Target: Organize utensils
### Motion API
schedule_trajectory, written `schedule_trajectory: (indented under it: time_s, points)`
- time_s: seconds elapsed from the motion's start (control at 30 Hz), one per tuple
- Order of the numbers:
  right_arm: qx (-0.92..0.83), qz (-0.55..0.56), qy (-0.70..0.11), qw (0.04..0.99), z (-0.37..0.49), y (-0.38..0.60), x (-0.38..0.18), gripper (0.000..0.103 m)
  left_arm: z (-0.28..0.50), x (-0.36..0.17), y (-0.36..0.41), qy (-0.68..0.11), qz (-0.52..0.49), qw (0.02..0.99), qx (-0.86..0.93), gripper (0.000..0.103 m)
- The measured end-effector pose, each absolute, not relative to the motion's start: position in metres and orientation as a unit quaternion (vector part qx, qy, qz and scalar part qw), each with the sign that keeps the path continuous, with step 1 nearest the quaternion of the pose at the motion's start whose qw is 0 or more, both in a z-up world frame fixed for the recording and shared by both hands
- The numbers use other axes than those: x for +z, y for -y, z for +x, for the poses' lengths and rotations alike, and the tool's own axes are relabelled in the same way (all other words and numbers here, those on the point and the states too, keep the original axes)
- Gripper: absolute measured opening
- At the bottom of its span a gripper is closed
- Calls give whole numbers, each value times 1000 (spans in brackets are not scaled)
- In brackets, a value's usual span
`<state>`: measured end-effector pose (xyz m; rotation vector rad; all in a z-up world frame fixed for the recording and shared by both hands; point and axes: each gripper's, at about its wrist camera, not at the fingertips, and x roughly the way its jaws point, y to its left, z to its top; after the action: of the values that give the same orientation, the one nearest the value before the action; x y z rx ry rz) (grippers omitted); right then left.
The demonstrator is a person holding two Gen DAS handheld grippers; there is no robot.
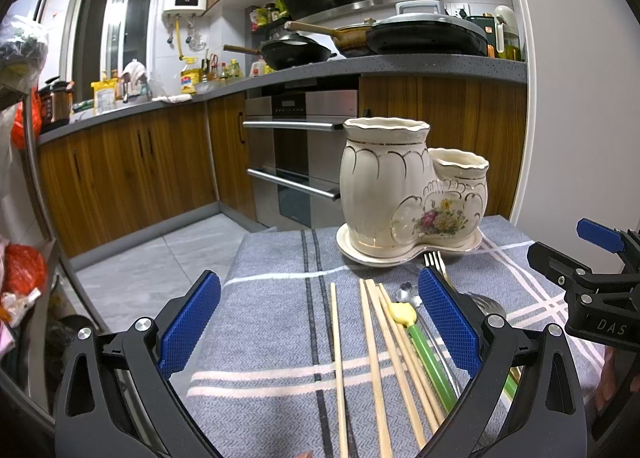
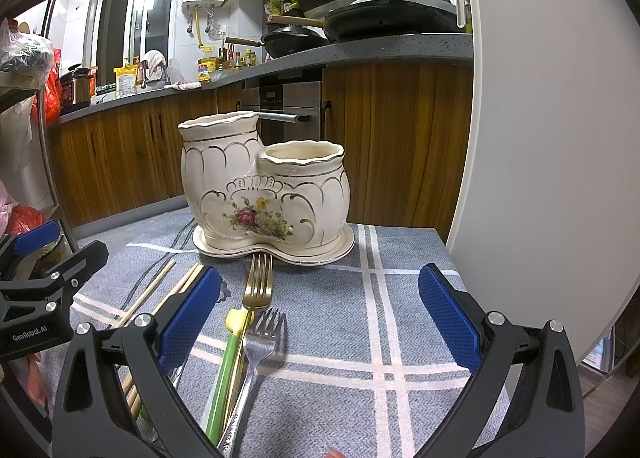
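Utensils lie loose on grey plaid cloth [image 2: 400, 298] in front of cream ceramic holder [image 2: 264, 193], landmark at table's far edge. Left of holder's front: wooden chopsticks [image 1: 372, 358], left gripper [image 1: 320, 322] spread wide above them, empty. Directly before holder: green-handled utensil [image 2: 224, 382], gold fork [image 2: 258, 282], clear plastic fork [image 2: 262, 338]. Right gripper [image 2: 320, 322] likewise agape, holding nothing.
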<state>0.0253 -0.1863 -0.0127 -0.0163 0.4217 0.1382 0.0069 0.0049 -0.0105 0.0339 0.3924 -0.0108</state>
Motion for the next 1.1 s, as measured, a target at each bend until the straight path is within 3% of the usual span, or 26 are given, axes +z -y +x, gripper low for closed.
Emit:
schedule_trajectory:
  time_s: [1.1]
  points:
    - [70,38,-238,968,36,196,-23,98,8,-16,-4,-199,2,980,-27,98]
